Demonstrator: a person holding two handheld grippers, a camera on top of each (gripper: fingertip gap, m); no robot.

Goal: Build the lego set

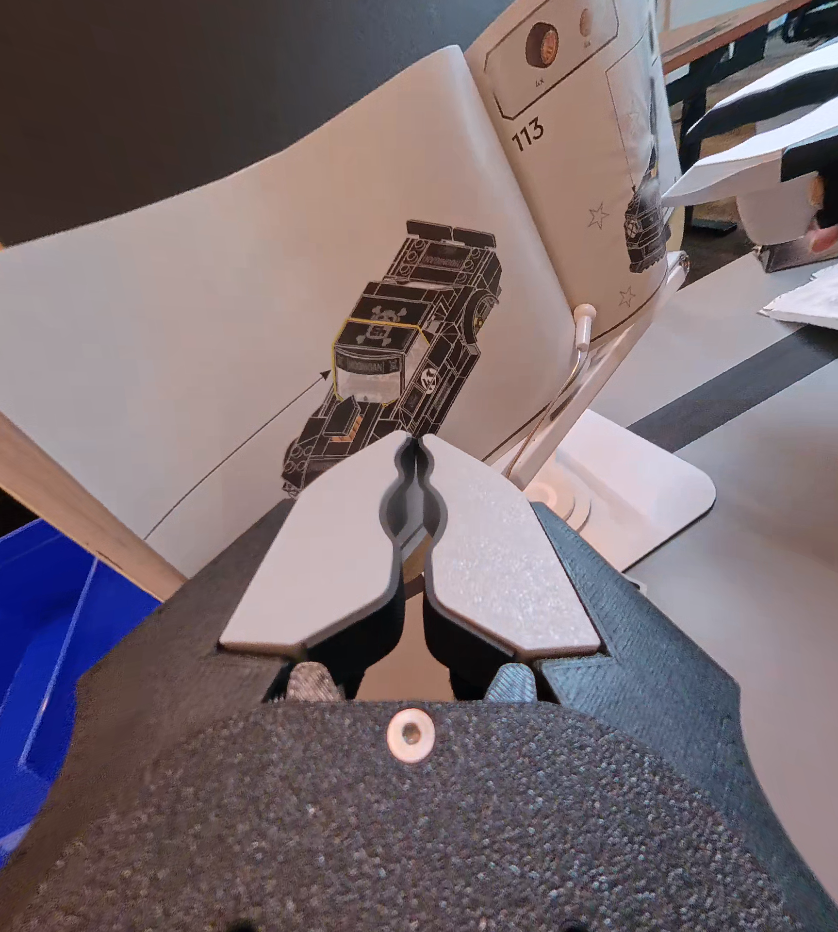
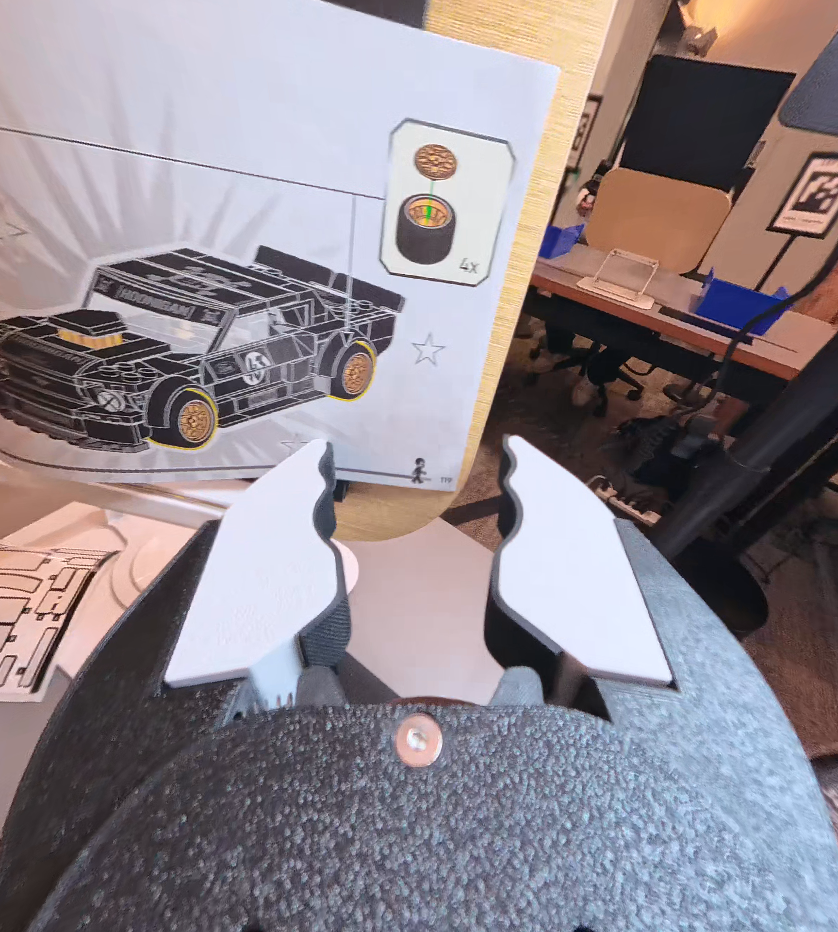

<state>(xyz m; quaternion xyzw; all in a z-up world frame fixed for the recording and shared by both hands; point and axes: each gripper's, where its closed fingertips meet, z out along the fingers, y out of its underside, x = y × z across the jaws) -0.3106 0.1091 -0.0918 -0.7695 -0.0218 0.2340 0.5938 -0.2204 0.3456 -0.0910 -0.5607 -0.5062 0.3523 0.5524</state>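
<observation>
Directly ahead, instruction booklet (image 1: 265, 312) fronts both grippers.

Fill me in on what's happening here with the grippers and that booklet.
A person holds a gripper in each hand, and both point at the open instruction booklet propped on a white stand on the grey table. The left gripper is shut and empty, close to the page with the car drawing. The right gripper is open and empty, facing the page that shows the wheels. A blue bin sits at the left. No loose bricks or built model show in either view.
</observation>
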